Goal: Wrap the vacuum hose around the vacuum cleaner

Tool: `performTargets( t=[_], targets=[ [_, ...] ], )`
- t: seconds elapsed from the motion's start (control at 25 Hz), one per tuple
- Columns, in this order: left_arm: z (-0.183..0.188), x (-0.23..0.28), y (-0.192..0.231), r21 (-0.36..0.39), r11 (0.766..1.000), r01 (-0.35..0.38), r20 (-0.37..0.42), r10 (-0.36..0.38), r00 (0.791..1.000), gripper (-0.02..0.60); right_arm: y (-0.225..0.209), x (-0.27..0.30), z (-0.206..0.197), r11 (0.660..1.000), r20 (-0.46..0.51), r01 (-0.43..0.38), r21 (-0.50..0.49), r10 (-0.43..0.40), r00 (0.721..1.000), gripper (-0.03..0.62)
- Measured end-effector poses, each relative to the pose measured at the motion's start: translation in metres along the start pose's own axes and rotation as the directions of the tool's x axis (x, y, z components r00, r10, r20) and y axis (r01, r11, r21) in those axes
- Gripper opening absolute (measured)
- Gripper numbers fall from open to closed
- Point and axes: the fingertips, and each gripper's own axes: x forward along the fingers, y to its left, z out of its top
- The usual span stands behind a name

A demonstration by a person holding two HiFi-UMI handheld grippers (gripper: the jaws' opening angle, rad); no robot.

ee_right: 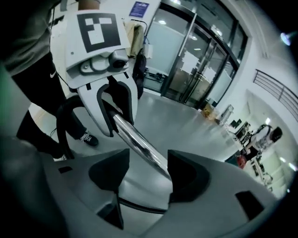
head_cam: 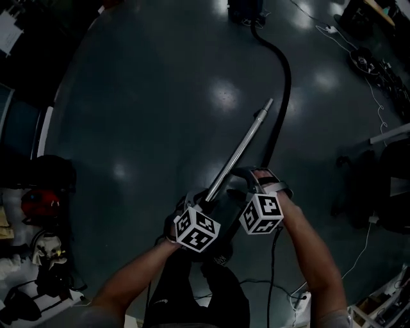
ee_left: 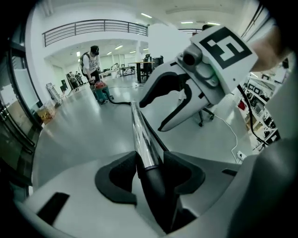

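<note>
Head view: both forearms reach forward from the bottom edge and meet near the middle, above a dark floor (head_cam: 160, 96). The left hand-held gripper (head_cam: 206, 200) and the right hand-held gripper (head_cam: 246, 186) sit side by side, marker cubes facing up, both pointing steeply down and away. A metal wand (head_cam: 246, 141) runs from them up to the right, its free end in the air. The vacuum hose (head_cam: 282, 83) curves away from beside the right hand-held gripper and along the floor to the vacuum cleaner (head_cam: 246, 9) at the top edge, well apart from the hands.

Left gripper view: the left hand-held gripper (ee_left: 151, 169) is clamped on the wand (ee_left: 142, 135), both dark pads pressing just where the chrome tube meets its black handle (ee_left: 158, 195). Further along the tube, the right hand-held gripper (ee_left: 152, 115) straddles it with its white jaws spread. Far back on the floor stands the vacuum cleaner (ee_left: 100, 91), a person (ee_left: 91, 62) beside it, with the hose (ee_left: 122, 102) trailing from it towards the wand.

Right gripper view: the right hand-held gripper (ee_right: 149, 174) is spread; the wand (ee_right: 137, 139) passes between its pads, close to the right-hand pad and clear of the left one, so it is not pinched. Beyond, the left hand-held gripper (ee_right: 116, 121) grips the tube, and a black loop of hose (ee_right: 63, 123) hangs beside the person's shoe (ee_right: 87, 138).
</note>
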Motion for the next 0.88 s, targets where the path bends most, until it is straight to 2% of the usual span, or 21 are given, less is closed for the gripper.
performTargets(
  t=[0.16,0.32,0.4,0.48,0.56,0.64,0.68,0.88],
  targets=[
    [0.027,-0.045,-0.007,0.086,0.996,0.025,0.011,-0.026,1.000,0.192,-0.011,-0.024,0.030,0.984,-0.029,-0.085,-0.159,0.081,0.996,0.241],
    [0.042,-0.080,-0.002,0.183,0.980,0.073,-0.005,-0.074,0.997,0.191,-0.013,-0.039,0.047,0.951,-0.099,-0.185,-0.249,0.165,0.981,0.242],
    [0.049,-0.093,0.006,0.227,0.968,0.105,-0.005,-0.107,0.994,0.190,-0.015,-0.038,0.053,0.937,-0.134,-0.212,-0.277,0.180,0.974,0.242],
    [0.059,-0.103,0.012,0.271,0.954,0.132,0.005,-0.139,0.990,0.190,-0.020,-0.030,0.058,0.934,-0.152,-0.195,-0.300,0.155,0.976,0.242],
    [0.073,-0.111,0.018,0.320,0.934,0.157,0.018,-0.172,0.985,0.189,-0.032,-0.024,0.064,0.945,-0.162,-0.155,-0.287,0.112,0.980,0.242],
    [0.085,-0.119,0.024,0.373,0.910,0.184,0.024,-0.207,0.978,0.186,-0.043,-0.022,0.071,0.964,-0.178,-0.129,-0.234,0.088,0.980,0.239],
    [0.088,-0.123,0.029,0.397,0.896,0.199,0.022,-0.226,0.974,0.186,-0.048,-0.023,0.074,0.971,-0.186,-0.114,-0.210,0.075,0.980,0.199],
    [0.101,-0.148,0.038,0.509,0.810,0.291,-0.007,-0.335,0.942,0.184,-0.058,-0.042,0.086,0.992,-0.234,-0.050,-0.120,0.020,0.972,0.169]
  ],
)
